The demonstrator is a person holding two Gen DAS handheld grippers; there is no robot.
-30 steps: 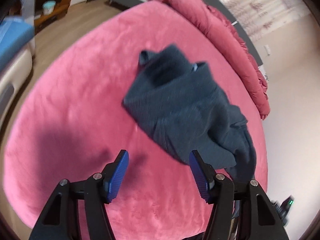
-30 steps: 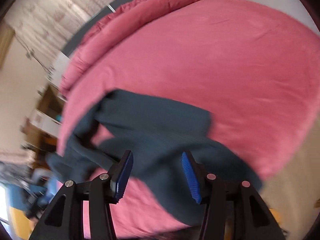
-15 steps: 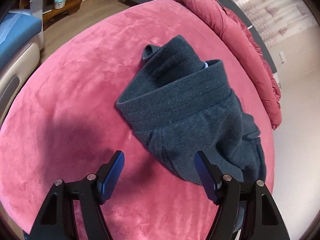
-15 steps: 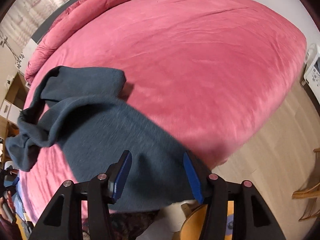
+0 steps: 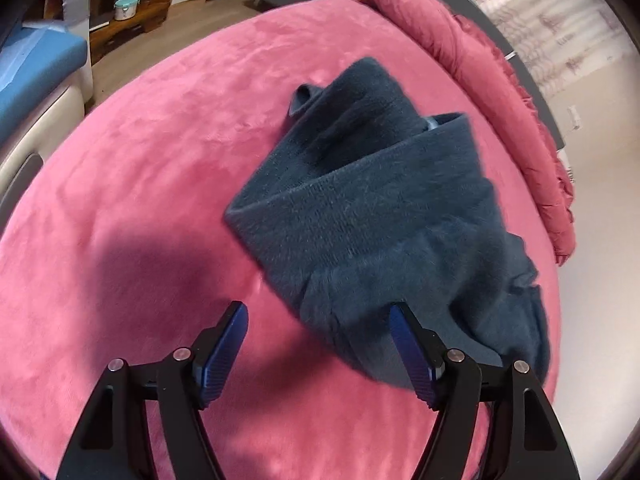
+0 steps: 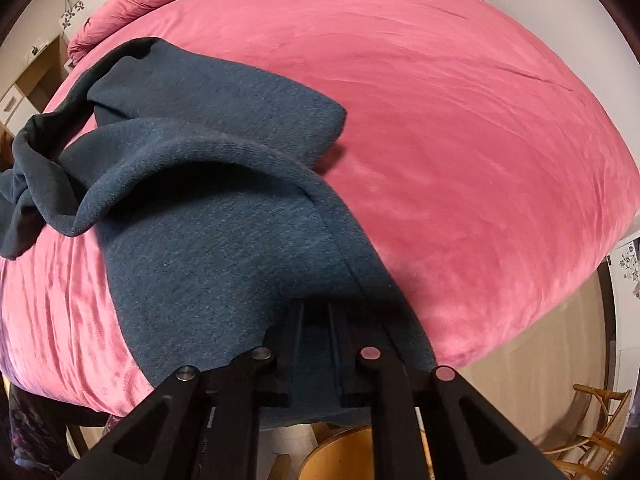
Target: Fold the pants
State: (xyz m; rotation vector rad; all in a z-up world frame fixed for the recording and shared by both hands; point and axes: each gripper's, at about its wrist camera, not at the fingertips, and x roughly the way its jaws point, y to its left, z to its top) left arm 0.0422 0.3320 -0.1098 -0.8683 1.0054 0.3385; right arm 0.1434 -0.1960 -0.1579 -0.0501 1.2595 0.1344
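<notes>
Crumpled dark blue pants (image 5: 360,208) lie on the pink bed cover (image 5: 140,180), bunched toward its right edge. My left gripper (image 5: 317,312) hovers open just above the bed at the near end of the pants; its right finger (image 5: 412,356) overlaps the fabric and its left finger is over bare cover. In the right wrist view the pants (image 6: 208,220) drape over the bed's (image 6: 460,140) near edge. My right gripper (image 6: 316,312) is closing, its jaws almost together with a fold of the pants pinched between them.
A rolled dark red duvet (image 5: 480,52) runs along the far side of the bed. A blue and cream seat (image 5: 36,64) and wooden furniture stand beyond the left side. Below the bed edge are wooden floor (image 6: 520,380) and a wicker chair (image 6: 596,420).
My right gripper dropped onto the pants at the bed edge and its jaws came together on the fabric. My left gripper opened wider and moved closer to the pants.
</notes>
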